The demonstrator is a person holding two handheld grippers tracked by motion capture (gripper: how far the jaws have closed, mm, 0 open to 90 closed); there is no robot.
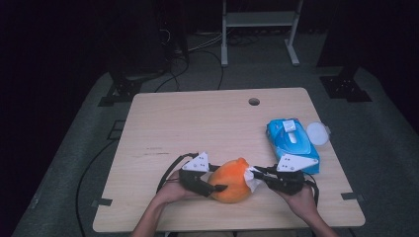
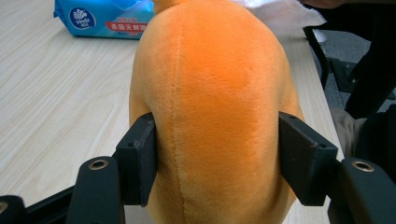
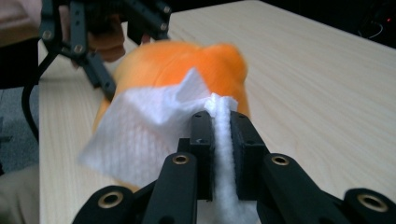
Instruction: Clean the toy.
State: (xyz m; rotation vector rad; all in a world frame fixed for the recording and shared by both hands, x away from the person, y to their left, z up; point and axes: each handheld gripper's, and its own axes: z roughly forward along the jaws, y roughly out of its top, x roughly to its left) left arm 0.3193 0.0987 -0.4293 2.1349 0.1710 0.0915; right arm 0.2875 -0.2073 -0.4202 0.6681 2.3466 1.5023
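High view: left tongs (image 1: 213,188) clamp orange plush (image 1: 231,180), right tongs (image 1: 258,174) pinch wipe (image 1: 255,183) w/ it touching plush.

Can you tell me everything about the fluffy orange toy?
The orange plush toy is soft, fuzzy and rounded, with a seam running down it. It sits on the wooden table near the front edge. The left gripper squeezes its sides, and a white wipe, pinched by the right gripper, lies against it.
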